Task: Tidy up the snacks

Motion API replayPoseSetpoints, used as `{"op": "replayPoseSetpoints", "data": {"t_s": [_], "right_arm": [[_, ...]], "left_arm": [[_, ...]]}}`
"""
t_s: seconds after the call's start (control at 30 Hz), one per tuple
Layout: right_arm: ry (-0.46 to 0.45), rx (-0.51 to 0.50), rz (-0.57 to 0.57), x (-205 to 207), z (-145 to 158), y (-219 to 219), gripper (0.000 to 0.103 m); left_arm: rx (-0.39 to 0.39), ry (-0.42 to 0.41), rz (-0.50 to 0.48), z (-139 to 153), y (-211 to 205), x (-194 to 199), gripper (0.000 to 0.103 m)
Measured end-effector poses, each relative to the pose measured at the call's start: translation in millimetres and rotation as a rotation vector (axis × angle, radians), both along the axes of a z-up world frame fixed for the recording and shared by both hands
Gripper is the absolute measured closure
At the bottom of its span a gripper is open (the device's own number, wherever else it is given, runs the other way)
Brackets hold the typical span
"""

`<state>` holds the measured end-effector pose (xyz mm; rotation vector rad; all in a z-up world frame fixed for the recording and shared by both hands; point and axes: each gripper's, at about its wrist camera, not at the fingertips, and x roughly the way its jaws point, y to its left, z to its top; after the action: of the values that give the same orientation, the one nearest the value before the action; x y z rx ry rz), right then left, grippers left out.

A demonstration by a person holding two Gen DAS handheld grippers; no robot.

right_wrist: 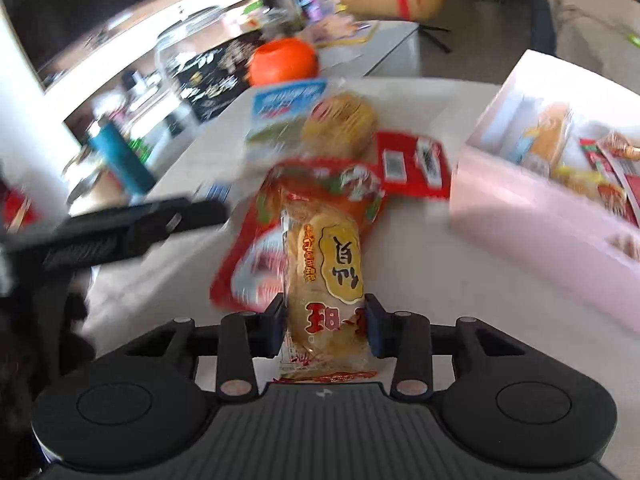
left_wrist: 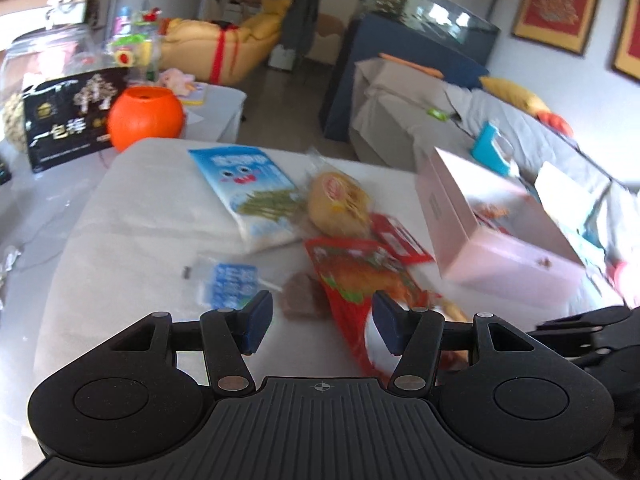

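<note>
Rice cracker pack [right_wrist: 325, 280] sits between our right gripper [right_wrist: 326, 326] pads, clamped near its close end; long axis runs straight ahead along the fingers, over the red bag [right_wrist: 256, 256]. Pink box [right_wrist: 532, 216] lies ahead-right of the pack, so right hand is nearer. Left gripper [left_wrist: 322, 322] open, empty, left of the pack.

Reading what I can: the black packet [left_wrist: 68, 114] standing by the orange pot shows "一包" in pale characters. The clear-wrapped cake [right_wrist: 326, 292] in my right jaws carries red and black Chinese characters, upside down to me and too blurred to read.
</note>
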<state>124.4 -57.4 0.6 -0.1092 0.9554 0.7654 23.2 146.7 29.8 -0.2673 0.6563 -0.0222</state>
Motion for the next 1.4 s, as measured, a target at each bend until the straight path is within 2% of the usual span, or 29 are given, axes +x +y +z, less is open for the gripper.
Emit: {"op": "replayPoseSetpoints", "data": {"t_s": [0.07,0.17,0.27,0.33,0.43,0.53,0.6,0.67,0.77,0.9,0.97,1.13,1.27,1.4], "right_arm": [[-0.032,-0.017,0.013,-15,1,-10,0.065],[-0.025,-0.001,-0.010,-24,5,-37,0.065],[-0.105,-0.035,-0.085,-33,8,-61,0.065],[-0.146,-0.058,-0.125,-35,8,-75,0.065],[-0.162,-0.073,-0.175,-32,4,-95,0.064],[-0.225,-0.122,-0.220,-34,-3,-106,0.047],[-0.251,-0.139,-0.240,-37,-7,-111,0.036],[-0.249,-0.133,-0.247,-38,-10,-119,0.033],[-0.243,-0.120,-0.264,-35,-16,-125,0.026],[-0.251,-0.108,-0.278,-38,-18,-127,0.022],[-0.260,-0.109,-0.278,-38,-20,-124,0.020],[-0.274,-0.111,-0.285,-42,-21,-122,0.018],[-0.272,-0.108,-0.292,-43,-21,-123,0.016],[-0.295,-0.087,-0.274,-48,-8,-119,0.016]], "left_arm": [[0.016,-0.004,-0.008,-2,-4,0,0.043],[0.029,-0.023,0.047,-1,3,3,0.043],[0.034,-0.041,0.139,1,23,17,0.043],[0.047,-0.020,0.142,0,30,31,0.043],[0.064,0.009,0.088,-9,30,49,0.043],[0.080,0.040,0.019,-20,23,56,0.052],[0.044,0.049,-0.037,-20,17,49,0.057],[0.043,0.074,-0.092,-18,8,38,0.059],[0.089,0.102,-0.169,-15,-12,18,0.059],[0.161,0.121,-0.241,-13,-36,2,0.058],[0.180,0.126,-0.209,-14,-39,6,0.057],[0.113,0.104,-0.073,-17,-27,32,0.055],[0.163,0.085,-0.071,-18,-29,46,0.056],[0.182,0.087,-0.091,-18,-30,36,0.059]]}}
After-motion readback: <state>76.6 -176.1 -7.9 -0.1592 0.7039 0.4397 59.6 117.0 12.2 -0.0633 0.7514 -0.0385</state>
